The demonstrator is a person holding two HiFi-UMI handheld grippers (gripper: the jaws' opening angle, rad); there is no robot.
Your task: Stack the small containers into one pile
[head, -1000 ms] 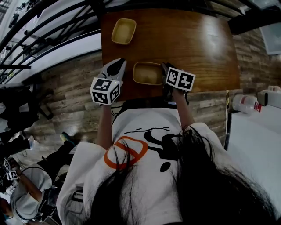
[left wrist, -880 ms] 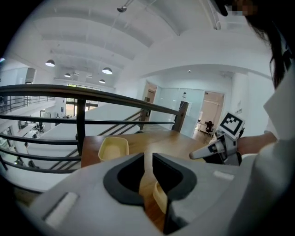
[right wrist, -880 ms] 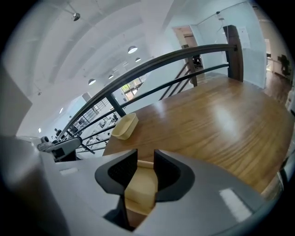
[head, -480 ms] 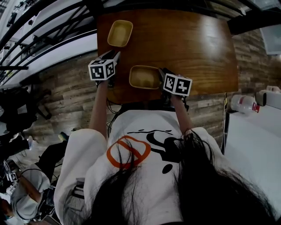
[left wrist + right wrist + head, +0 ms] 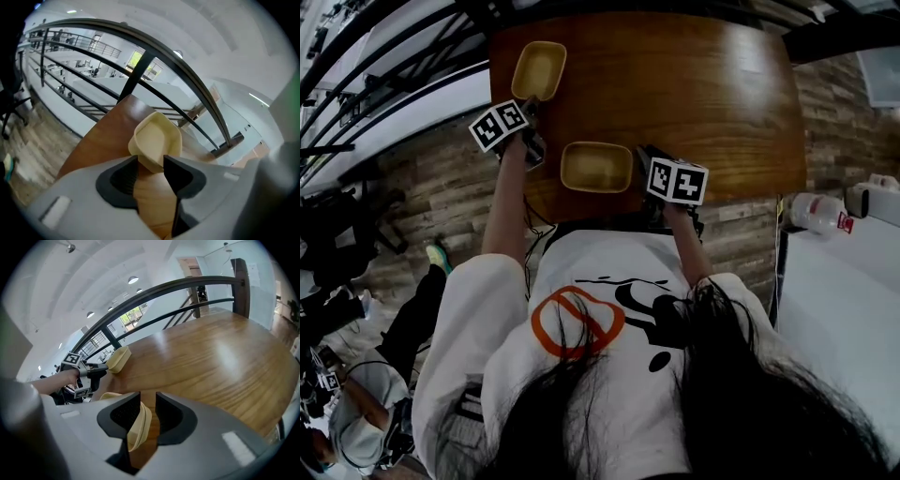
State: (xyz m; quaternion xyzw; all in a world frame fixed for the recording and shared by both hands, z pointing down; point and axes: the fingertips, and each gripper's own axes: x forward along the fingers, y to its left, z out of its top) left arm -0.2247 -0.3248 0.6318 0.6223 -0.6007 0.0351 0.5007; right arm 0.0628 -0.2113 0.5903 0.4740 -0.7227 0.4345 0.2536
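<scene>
Tongs status: right gripper [image 5: 148,403] sits at the near edge of the table [image 5: 712,94]. Its jaws are moderately apart and have just been closing. They straddle the right-hand wall of the near container [image 5: 596,167]. The wall leans on one pad with a visible gap to the other, so no clamp yet. Near container is upright, pale yellow, close to the near edge, left of centre. Left gripper [image 5: 151,163] is further out along the left edge, angled down at the far container [image 5: 157,136], jaws apart. That container's near end sits right at the tips, between them; cannot tell if either pad touches it. Far container is upright beside the left edge near the far-left corner, well apart from the near one. Dark railing [image 5: 178,287] runs beyond the table's far edge.
</scene>
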